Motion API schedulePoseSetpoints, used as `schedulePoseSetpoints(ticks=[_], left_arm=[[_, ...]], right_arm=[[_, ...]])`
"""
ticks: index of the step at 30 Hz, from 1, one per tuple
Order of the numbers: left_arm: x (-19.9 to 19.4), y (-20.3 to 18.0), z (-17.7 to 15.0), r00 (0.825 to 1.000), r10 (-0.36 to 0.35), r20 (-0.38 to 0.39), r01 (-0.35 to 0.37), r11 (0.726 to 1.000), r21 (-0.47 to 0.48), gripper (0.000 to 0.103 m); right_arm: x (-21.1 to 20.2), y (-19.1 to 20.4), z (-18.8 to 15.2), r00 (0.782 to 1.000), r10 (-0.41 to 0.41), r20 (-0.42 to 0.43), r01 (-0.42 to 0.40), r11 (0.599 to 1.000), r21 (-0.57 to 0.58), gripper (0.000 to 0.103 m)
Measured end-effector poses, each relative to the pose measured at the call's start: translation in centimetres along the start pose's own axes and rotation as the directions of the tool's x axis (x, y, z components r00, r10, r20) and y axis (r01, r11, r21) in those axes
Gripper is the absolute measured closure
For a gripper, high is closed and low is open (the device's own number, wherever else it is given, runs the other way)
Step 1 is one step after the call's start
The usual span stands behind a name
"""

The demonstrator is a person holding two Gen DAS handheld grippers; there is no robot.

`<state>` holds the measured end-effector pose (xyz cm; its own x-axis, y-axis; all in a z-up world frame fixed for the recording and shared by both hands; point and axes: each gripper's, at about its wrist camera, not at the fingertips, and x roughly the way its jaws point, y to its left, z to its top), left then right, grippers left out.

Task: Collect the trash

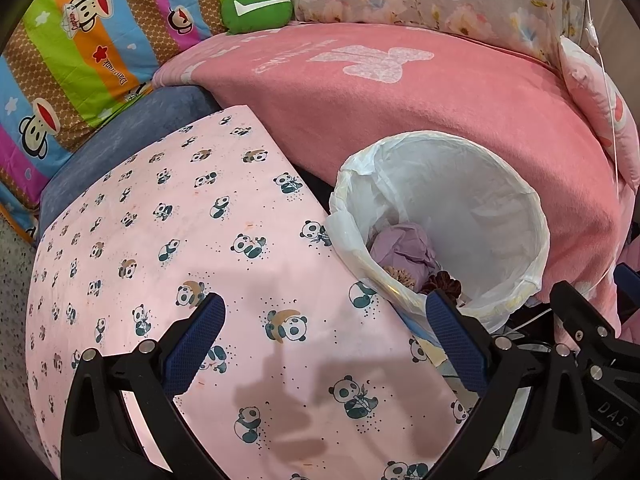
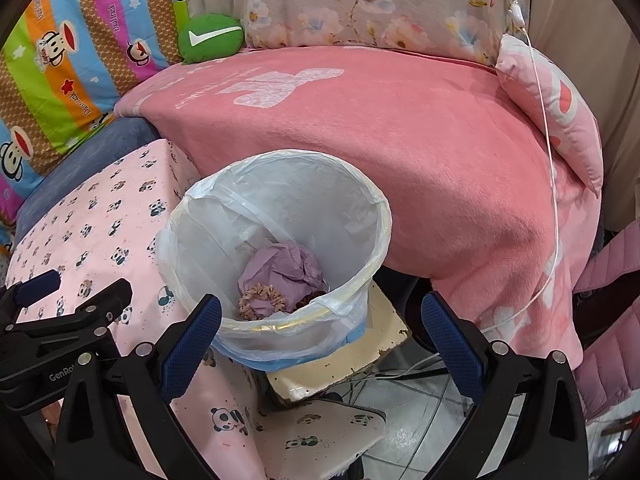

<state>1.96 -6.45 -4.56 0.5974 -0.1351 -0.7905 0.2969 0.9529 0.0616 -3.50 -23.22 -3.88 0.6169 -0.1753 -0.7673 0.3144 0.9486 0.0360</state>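
Left gripper (image 1: pixel 326 344): jaws spread wide, nothing between the blue pads (image 1: pixel 200 336), hovering above the pink panda-print cloth (image 1: pixel 168 240). Trash bin (image 1: pixel 496 280) off toward 2 o'clock from the jaw gap, its near rim just behind the right-hand pad. Inside, low at the bin's 7 o'clock: crumpled purple paper (image 1: pixel 400 246), a tan scrunchie (image 1: pixel 400 278) partly cut off by the rim, and a dark maroon frilly piece (image 1: pixel 444 282) half hidden behind the pad, hard to identify.

Right gripper (image 2: pixel 320 338): jaws likewise wide apart, empty. Trash bin (image 2: pixel 360 300) lined with a white bag (image 2: pixel 304 200), sitting at 12 o'clock just beyond the gap, its near rim partly between the fingertips. Crumpled purple paper (image 2: pixel 284 270) at the bottom, tan scrunchie (image 2: pixel 262 300) lying against it at 7 o'clock; something dark beside them at 4 o'clock, mostly masked by the rim. Bin resting on a chipped cream stool (image 2: pixel 384 340), only a corner visible. Left gripper (image 2: pixel 72 304) visible at 9 o'clock over the panda cloth (image 2: pixel 100 220).

Behind, at 12 o'clock: pink blanket (image 2: pixel 400 140), green cushion (image 2: pixel 212 36). Thin white cord (image 2: pixel 554 200) hanging at 3 o'clock, lower end lost in blanket folds.
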Motion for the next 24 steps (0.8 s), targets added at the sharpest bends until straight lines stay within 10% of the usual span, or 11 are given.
schedulePoseSetpoints(ticks=[24], left_arm=[[0.07,-0.16,-0.12,1.0,0.002,-0.005,-0.002,1.0,0.01,0.007]], right_arm=[[0.05,-0.11,0.07,1.0,0.001,0.0,-0.001,1.0,0.0,0.004]])
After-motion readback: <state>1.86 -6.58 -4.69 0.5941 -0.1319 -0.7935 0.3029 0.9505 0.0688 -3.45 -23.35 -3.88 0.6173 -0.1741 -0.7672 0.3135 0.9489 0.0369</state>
